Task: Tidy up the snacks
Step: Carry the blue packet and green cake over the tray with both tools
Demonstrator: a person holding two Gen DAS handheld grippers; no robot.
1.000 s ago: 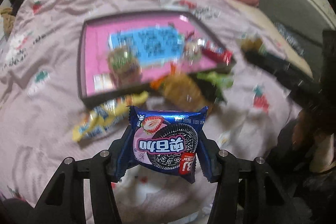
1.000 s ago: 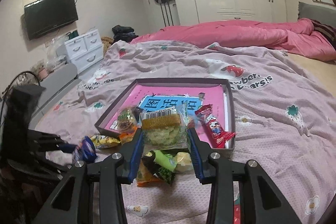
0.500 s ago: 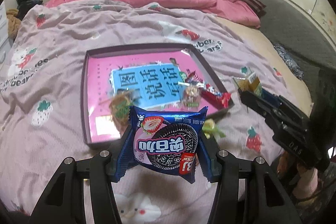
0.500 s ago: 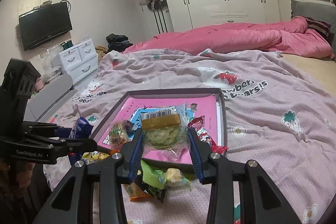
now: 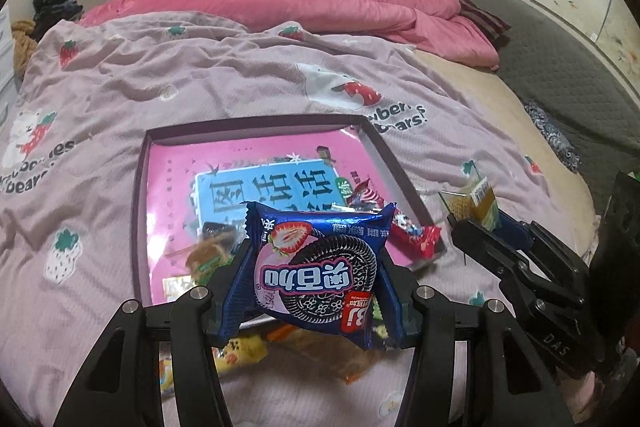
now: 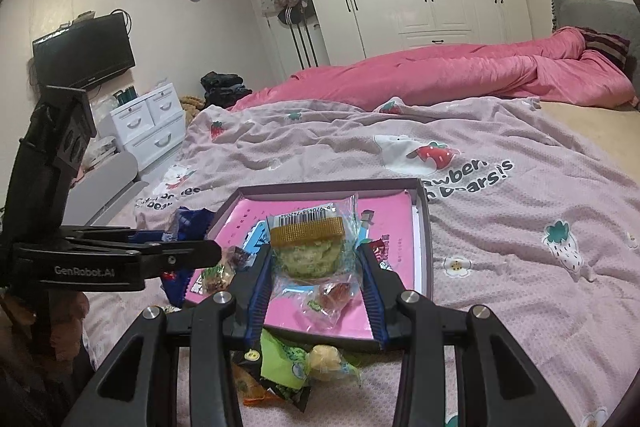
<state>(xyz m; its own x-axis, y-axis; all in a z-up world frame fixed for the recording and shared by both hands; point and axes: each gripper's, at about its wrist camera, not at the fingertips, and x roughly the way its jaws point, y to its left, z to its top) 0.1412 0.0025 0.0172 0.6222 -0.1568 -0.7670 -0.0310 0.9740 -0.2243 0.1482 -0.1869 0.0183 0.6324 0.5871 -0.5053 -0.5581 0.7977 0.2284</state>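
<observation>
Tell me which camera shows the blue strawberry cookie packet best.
The left wrist view: the blue foil strawberry cookie packet fills the centre, printed face towards the lens, clamped between the left tongs. The right wrist view catches only a blue sliver at its left edge, behind those tongs.

The far half of the tray (image 5: 140, 195) lies bare above the pink book (image 5: 176, 179), open to a gripper from above. Its near half is crowded with a red wrapper (image 5: 420, 239) by the right wall and small sweets (image 6: 218, 275) at the left. Just before the near wall a heap of loose packets (image 6: 296, 371) blocks the blanket (image 5: 200, 75), which is free on both sides of the tray.
</observation>
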